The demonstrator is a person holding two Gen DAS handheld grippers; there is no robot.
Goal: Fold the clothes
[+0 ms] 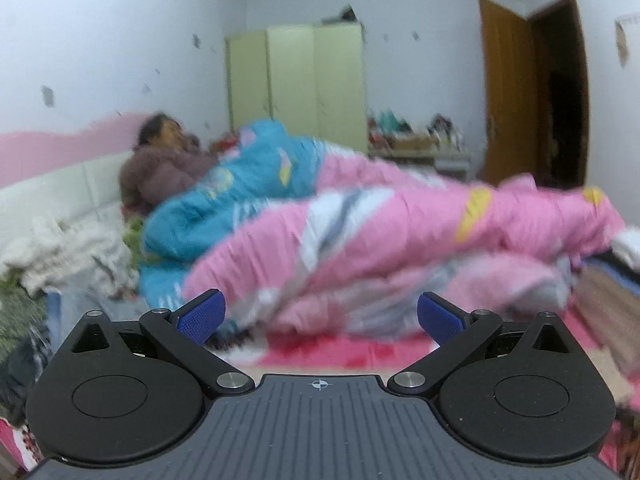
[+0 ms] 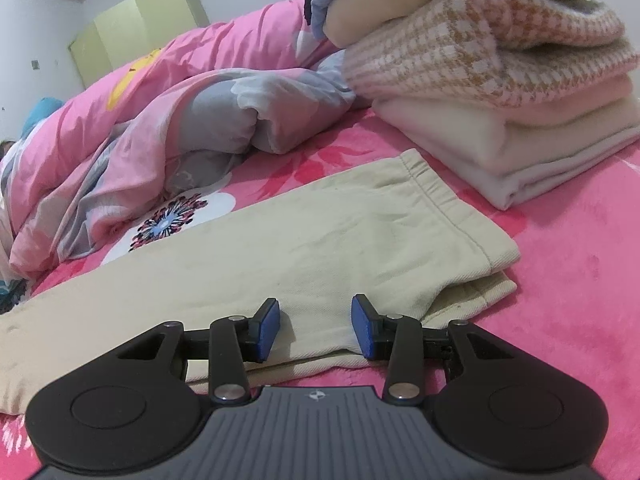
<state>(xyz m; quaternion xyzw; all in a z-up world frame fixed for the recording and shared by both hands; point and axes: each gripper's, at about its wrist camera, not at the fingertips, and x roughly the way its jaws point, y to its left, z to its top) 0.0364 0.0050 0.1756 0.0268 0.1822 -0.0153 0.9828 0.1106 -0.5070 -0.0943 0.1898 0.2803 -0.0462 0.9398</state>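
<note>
The right gripper point(image 2: 315, 328) hangs half-open over the near edge of the beige trousers point(image 2: 280, 252), gripping nothing; the left gripper point(image 1: 320, 314) gapes wide and empty, facing the pink quilt point(image 1: 400, 232). The trousers lie flat on the pink bedsheet point(image 2: 560, 300) beside a folded stack point(image 2: 500, 100). Judging by this, a fold is starting, and next the edge needs pinching.

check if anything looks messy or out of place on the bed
The pink quilt lies bunched in a crumpled heap beside the beige trousers, unlike the tidy folded stack. The trousers' two hems sit slightly offset. Nothing looks spilled or damaged.
</note>
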